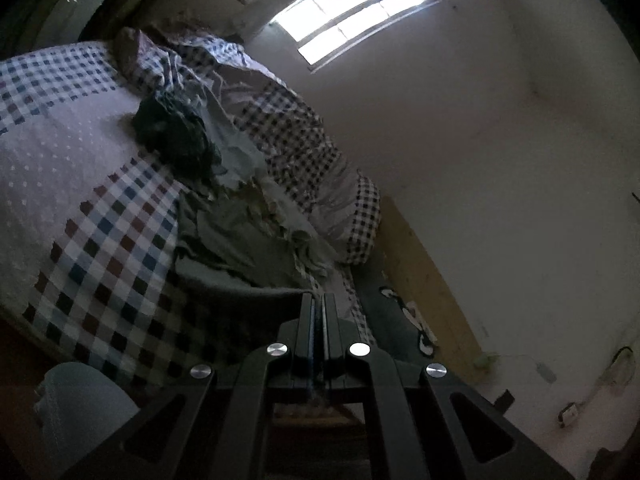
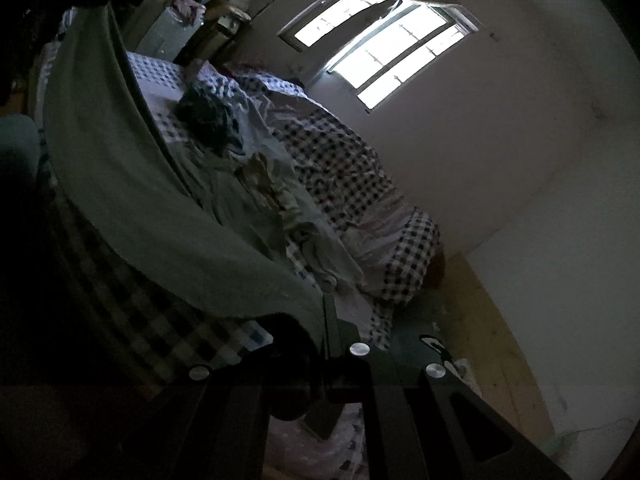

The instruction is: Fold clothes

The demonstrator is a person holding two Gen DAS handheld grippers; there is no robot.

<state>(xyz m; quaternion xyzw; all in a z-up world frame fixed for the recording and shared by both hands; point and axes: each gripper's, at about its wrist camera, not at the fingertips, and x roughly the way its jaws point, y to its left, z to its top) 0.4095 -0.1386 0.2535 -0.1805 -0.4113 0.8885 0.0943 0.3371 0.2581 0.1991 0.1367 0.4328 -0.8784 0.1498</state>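
Note:
A grey-green garment (image 2: 132,184) hangs stretched in a long band in the right wrist view, from the upper left down to my right gripper (image 2: 325,320), which is shut on its lower corner. The cloth drapes over the left finger and hides it. In the left wrist view my left gripper (image 1: 319,312) has its fingers pressed together at the edge of the same grey-green garment (image 1: 240,276), which lies over the checked bed cover (image 1: 104,248). A heap of unfolded clothes (image 1: 200,148), dark, pale blue and yellowish, lies further along the bed.
A checked quilt (image 1: 296,136) is bunched along the bed's far side under a bright window (image 1: 352,12). Yellow wooden floor (image 1: 432,280) with a pair of slippers (image 1: 416,320) runs beside the bed. A pale blue trouser leg (image 1: 80,404) is at lower left.

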